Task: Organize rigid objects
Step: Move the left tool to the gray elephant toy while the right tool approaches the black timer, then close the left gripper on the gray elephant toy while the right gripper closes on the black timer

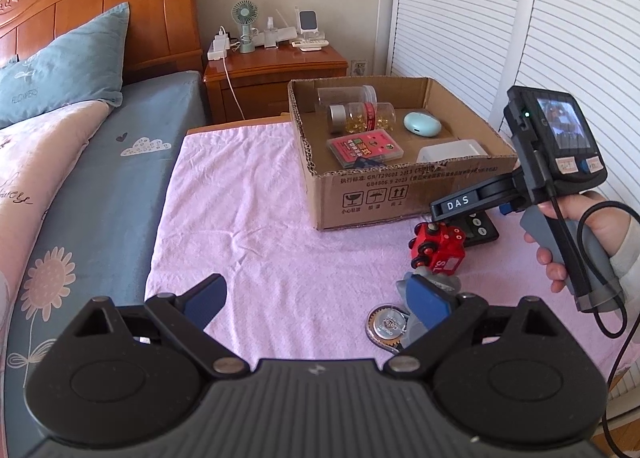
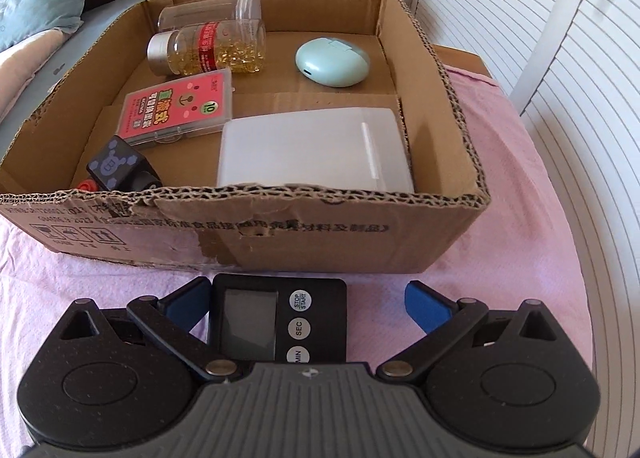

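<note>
My right gripper (image 2: 307,300) is open and points steeply down over a black digital timer (image 2: 280,318) that lies on the pink cloth just in front of the cardboard box (image 2: 280,242). The timer sits between the blue pads, close to the left pad, with a wide gap to the right one. My left gripper (image 1: 316,300) is open with nothing between its fingers. Near its right finger lie a red toy train (image 1: 440,246), a grey object (image 1: 444,280) and a round tape dispenser (image 1: 386,328). In the left wrist view a hand holds the right gripper (image 1: 460,214) above the timer (image 1: 482,230).
The box holds a clear bottle (image 2: 208,14), a capsule bottle (image 2: 208,50), a mint oval case (image 2: 332,62), a pink card case (image 2: 180,106), a white box (image 2: 316,150) and a black cube (image 2: 116,168). A bed (image 1: 100,186) lies left, a nightstand (image 1: 276,70) behind, louvred doors (image 1: 500,18) right.
</note>
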Demonstrator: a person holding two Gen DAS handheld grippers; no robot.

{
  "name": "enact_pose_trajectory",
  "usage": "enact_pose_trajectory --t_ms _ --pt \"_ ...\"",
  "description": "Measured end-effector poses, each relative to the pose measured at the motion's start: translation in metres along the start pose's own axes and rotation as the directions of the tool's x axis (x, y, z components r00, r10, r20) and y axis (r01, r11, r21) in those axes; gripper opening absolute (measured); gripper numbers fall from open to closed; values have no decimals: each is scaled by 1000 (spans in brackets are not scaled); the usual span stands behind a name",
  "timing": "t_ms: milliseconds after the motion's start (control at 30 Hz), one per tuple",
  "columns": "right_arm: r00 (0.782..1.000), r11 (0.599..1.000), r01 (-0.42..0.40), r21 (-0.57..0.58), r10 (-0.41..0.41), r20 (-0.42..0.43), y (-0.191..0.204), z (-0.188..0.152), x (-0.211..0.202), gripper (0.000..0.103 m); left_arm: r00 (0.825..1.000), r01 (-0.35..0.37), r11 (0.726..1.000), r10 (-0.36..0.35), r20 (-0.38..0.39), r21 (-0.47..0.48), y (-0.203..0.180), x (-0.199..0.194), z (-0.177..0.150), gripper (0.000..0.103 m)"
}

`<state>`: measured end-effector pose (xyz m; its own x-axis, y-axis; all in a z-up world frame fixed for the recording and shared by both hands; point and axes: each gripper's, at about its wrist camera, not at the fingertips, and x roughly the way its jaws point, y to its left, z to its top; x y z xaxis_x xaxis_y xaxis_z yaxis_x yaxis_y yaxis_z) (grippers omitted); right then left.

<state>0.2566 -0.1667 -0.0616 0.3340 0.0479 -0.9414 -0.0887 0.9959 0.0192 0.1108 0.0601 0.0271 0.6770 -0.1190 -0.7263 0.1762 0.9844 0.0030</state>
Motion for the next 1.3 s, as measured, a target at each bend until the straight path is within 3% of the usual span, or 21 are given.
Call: enact_pose_trajectory --t_ms 500,667,900,1067,1300 --pt "999 993 42 108 -41 -13 -60 -24 -11 103 997 27 995 -19 -76 98 -29 18 -10 96" --pt "998 996 57 73 -56 -15 -64 -24 -9 103 996 38 993 -28 -89 111 -36 21 -12 96" --pt "999 999 29 18 -30 33 -65 -52 -23 103 991 56 988 -38 -130 144 -45 35 -15 96" --pt "998 1000 14 -8 -13 69 -65 -68 -30 103 984 117 982 -94 -153 150 -51 48 -18 96" --pt "995 1000 6 -21 -4 97 -67 -74 -32 103 987 113 976 -89 -134 186 -58 63 -21 94"
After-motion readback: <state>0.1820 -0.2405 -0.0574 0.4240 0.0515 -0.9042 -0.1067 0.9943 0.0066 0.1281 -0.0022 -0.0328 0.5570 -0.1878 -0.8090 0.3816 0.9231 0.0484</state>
